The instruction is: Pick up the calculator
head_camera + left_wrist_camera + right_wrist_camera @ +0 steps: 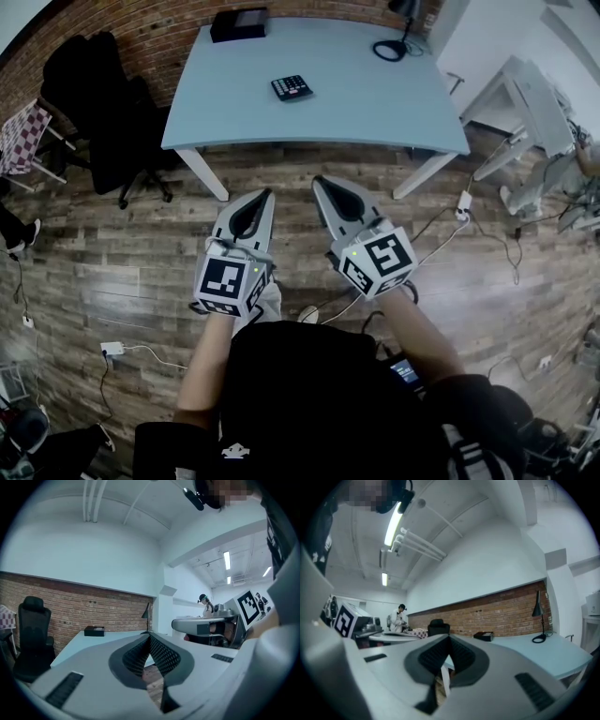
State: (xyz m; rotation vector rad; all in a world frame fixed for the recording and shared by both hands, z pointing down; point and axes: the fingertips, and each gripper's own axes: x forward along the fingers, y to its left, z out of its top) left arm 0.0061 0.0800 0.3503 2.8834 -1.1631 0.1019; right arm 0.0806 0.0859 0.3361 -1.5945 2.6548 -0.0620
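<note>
We hold the left gripper and right gripper level over the wood floor, jaws pressed together and empty, likely because the calculator lies well ahead on the table; reaching comes first.

Black box and desk lamp at the pale blue table's far edge; black office chair beside it; possibly a charger on the floor
</note>
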